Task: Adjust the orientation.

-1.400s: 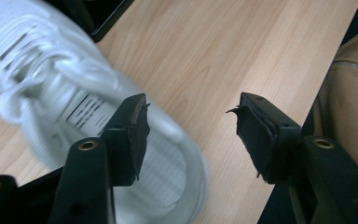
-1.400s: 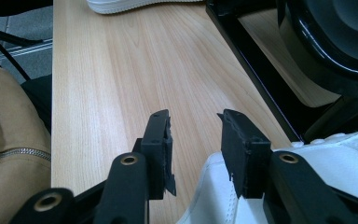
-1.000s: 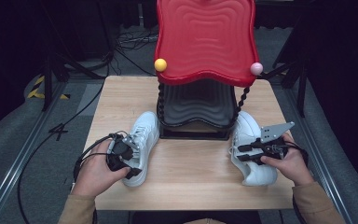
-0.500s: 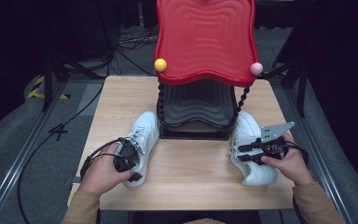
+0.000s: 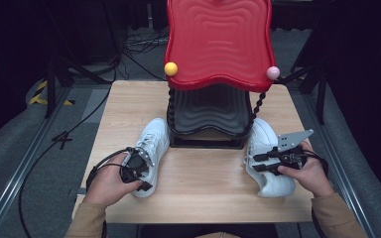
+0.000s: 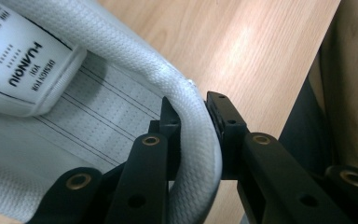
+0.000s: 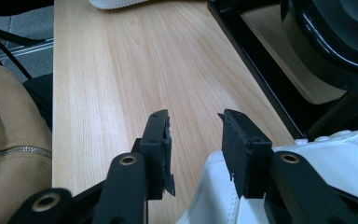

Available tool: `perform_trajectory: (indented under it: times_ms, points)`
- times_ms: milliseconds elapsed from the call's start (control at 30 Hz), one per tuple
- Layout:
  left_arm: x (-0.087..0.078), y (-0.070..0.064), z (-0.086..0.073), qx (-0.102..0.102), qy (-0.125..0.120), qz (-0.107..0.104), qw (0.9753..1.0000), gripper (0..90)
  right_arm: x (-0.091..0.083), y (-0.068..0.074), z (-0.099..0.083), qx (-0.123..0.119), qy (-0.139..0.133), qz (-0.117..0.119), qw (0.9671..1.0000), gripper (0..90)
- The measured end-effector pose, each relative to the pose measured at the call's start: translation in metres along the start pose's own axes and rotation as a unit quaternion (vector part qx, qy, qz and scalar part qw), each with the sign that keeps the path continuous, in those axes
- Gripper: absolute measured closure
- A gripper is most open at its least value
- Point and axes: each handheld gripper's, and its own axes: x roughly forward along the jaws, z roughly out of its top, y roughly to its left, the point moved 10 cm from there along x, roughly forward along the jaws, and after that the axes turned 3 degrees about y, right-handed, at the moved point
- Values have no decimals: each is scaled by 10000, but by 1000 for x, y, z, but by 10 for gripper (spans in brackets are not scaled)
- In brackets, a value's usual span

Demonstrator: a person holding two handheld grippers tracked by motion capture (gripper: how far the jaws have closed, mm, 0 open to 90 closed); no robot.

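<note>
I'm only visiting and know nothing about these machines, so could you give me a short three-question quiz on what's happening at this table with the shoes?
1. True or false: the left gripper is shut on the padded collar of the left white sneaker.
2. The right gripper is: A) open, its jaws over the table beside the right white sneaker; B) clamped on a lace; C) holding the pink ball.
3. What stands at the back of the wooden table, between the two sneakers?

Key
1. True: one jaw sits inside the collar, one outside.
2. A.
3. A small chair, its red back above a black seat.
</note>
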Motion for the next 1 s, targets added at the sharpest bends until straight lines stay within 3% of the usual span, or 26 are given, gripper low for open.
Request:
perform_trajectory:
  times_ms: [267,500,833,1000]
  points:
    - [-10,-5,8,-42,-266,46,9996,768,-1,0,0,0,-24,-15,10000,626]
    - [-19,-7,14,-198,-526,66,9984,757,-2,-1,0,-2,-33,-21,10000,626]
    - [-32,-2,14,-600,-560,369,9959,744,-1,0,1,-13,-27,-17,10000,626]
    - [-44,0,20,-815,-640,481,9935,740,-4,0,1,2,-52,-41,10000,626]
